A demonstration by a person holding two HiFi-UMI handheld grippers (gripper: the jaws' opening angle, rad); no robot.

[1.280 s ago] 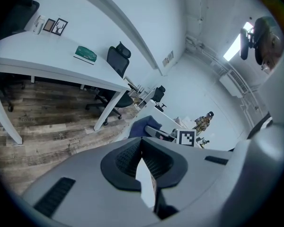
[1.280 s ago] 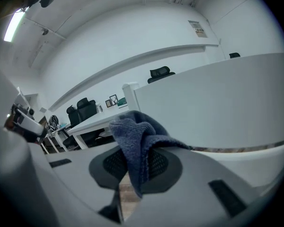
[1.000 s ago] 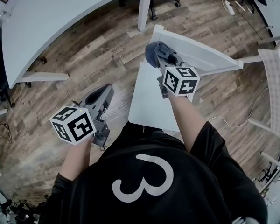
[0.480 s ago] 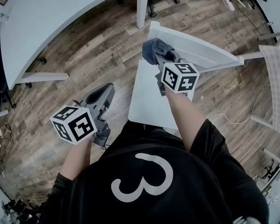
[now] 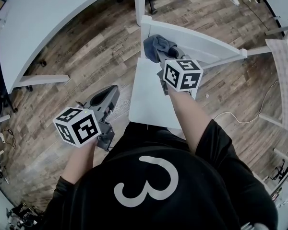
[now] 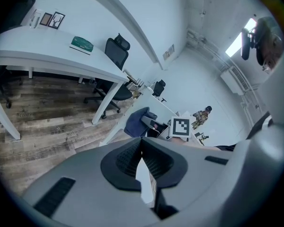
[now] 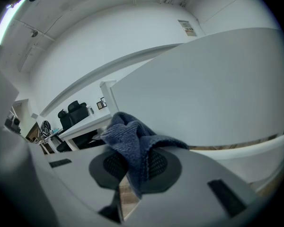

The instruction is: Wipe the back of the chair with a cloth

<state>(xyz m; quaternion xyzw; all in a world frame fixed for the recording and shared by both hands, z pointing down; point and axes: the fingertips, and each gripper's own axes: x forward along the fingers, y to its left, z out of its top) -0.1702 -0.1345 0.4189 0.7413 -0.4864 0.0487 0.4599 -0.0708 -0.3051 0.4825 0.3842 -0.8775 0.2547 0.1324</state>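
Over wood-plank floor [image 5: 86, 47], your right claw [image 7: 132, 164] grips the crumpled blue-grey cloth [image 7: 128, 131] against the white chair back [image 7: 203, 89] ahead to wipe; left claw [image 6: 143, 160] closed, empty.

Head view from high above the person, facing steeply down on the white wooden chair [image 5: 149, 97] and brown plank floor [image 5: 93, 47], left gripper view low, looking across at that chair [image 6: 111, 131] from well apart, right gripper view close against the chair's back [image 7: 203, 93], crumpled dark blue cloth [image 5: 156, 46] [image 6: 136, 123] [image 7: 130, 138] shared by all three, curved white desk [image 5: 48, 23] probably too.
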